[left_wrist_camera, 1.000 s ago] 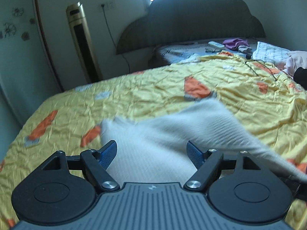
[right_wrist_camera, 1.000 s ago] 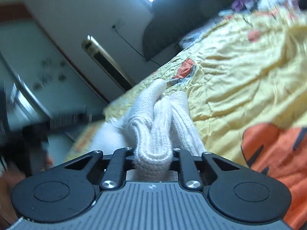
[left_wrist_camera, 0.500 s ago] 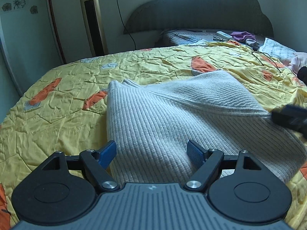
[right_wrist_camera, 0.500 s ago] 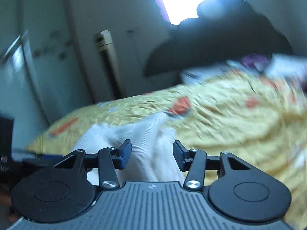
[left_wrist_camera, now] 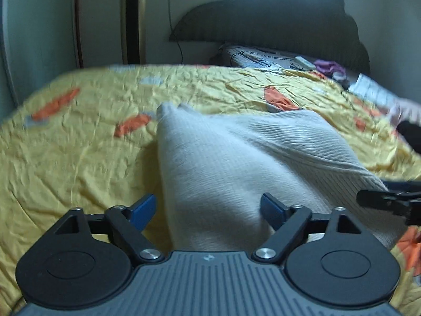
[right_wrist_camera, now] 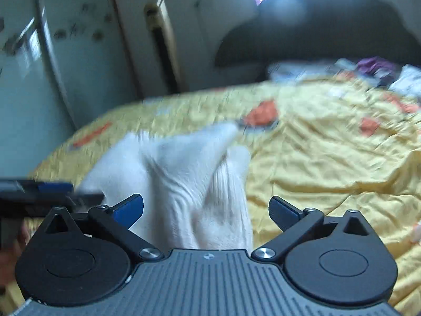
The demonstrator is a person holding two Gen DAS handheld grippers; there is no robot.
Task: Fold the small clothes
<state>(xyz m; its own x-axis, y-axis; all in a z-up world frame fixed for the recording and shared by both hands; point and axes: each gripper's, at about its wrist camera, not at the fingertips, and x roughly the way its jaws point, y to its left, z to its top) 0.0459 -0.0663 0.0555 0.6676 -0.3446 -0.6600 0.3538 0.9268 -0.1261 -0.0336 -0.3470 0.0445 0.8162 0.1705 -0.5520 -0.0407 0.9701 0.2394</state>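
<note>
The left tool (left_wrist_camera: 208, 209) is seen with its blue-padded fingers spread wide apart and nothing clamped between them; the near end of the white knit garment (left_wrist_camera: 236, 163) lies in the gap, untouched by either pad as far as can be told. The right tool (right_wrist_camera: 206, 209) is likewise spread wide, with bunched folds of the same garment (right_wrist_camera: 189, 184) rising between its fingers but not gripped.

The garment is laid on the bed's yellow quilt (left_wrist_camera: 79, 137), with its far edge towards the headboard (left_wrist_camera: 276, 21) and its near part close under both tools. In the left view the right tool's dark tip is seen at the garment's right edge.

From its ribbed weave and soft draping, the garment is judged to be light, limp and stretchy: it should sag when lifted and bunch if dragged over the creased, possibly slippery quilt. A hold is best taken at a corner or along a hemmed edge, one tool at each near corner, so that both layers are pinched together. Motion blur leaves finer detail of the edges uncertain.
</note>
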